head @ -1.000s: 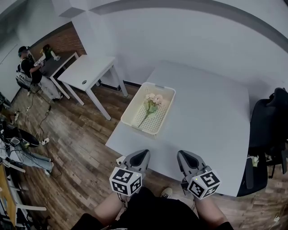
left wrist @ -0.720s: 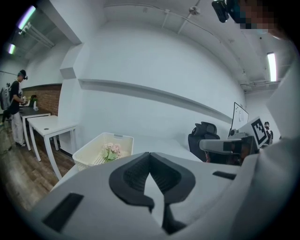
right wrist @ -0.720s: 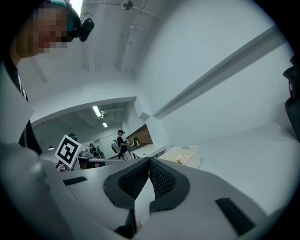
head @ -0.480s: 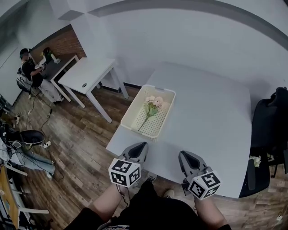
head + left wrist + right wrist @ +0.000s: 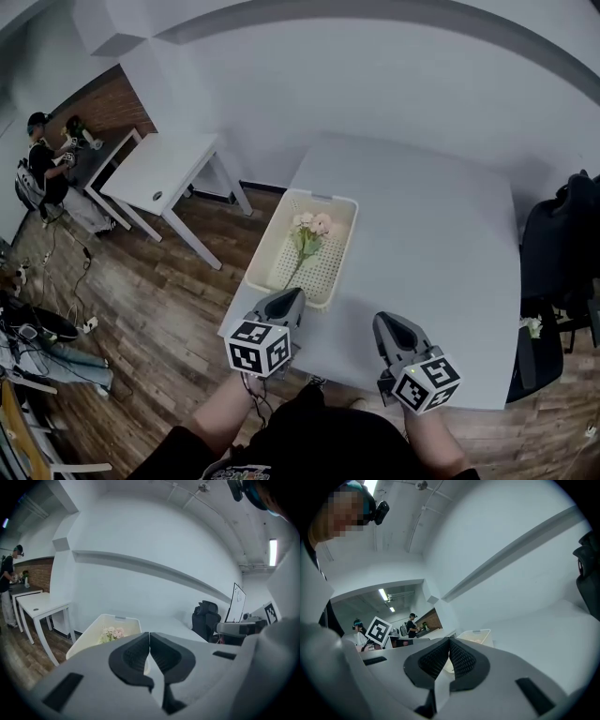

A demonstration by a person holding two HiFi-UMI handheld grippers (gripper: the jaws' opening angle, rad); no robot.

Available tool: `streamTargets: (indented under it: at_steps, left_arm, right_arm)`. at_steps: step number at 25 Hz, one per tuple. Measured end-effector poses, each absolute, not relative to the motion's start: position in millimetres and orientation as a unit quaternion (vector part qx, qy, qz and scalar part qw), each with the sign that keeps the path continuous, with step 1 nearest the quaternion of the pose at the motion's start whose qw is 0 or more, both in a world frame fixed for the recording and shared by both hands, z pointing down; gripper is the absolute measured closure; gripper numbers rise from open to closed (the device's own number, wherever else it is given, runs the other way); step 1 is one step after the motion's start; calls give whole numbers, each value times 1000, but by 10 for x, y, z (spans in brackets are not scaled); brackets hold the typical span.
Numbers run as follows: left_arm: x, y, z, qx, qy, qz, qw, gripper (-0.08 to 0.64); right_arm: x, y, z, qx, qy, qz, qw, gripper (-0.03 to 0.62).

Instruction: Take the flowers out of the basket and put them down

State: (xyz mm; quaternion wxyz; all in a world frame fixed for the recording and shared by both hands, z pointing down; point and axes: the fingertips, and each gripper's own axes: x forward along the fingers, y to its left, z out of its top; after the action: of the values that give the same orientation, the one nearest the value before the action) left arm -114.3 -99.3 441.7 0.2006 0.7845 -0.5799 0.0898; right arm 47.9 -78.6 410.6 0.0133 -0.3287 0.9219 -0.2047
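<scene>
The task appears to be sitting at its opening step, with nothing being gripped yet. The left claw [image 5: 291, 298] is hovering at the near-left corner of the surface [image 5: 431, 253], jaws pressed together and empty, just short of the basket [image 5: 323, 269]. The flowers [image 5: 310, 228] are lying inside the basket, blooms toward its far end, stem trailing back toward the person. The right claw [image 5: 383, 324] is hanging near the front edge, jaws likewise together on nothing. The next move is likely calling for one claw to spread and dip over the basket's wall onto the stem. The basket is hugging the left edge, with floor below. Rightward, bare surface is offering plenty of room before the chair [image 5: 553, 253].
</scene>
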Motion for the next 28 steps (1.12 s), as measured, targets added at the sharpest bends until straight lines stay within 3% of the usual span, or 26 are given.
streamTargets:
  at_steps: [11, 20, 28]
  left_arm:
    - [-1542, -1602, 4714, 789, -561, 107, 226, 551]
    - [-1731, -2129, 5101, 786, -545, 153, 248, 410]
    - [-1824, -2524, 5574, 775, -521, 198, 299, 387]
  right_arm:
    - [154, -1185, 4221, -361, 907, -215, 0, 571]
    - [73, -1462, 4344, -393, 890, -229, -3, 571]
    - [66, -1680, 4398, -422, 875, -238, 6, 571]
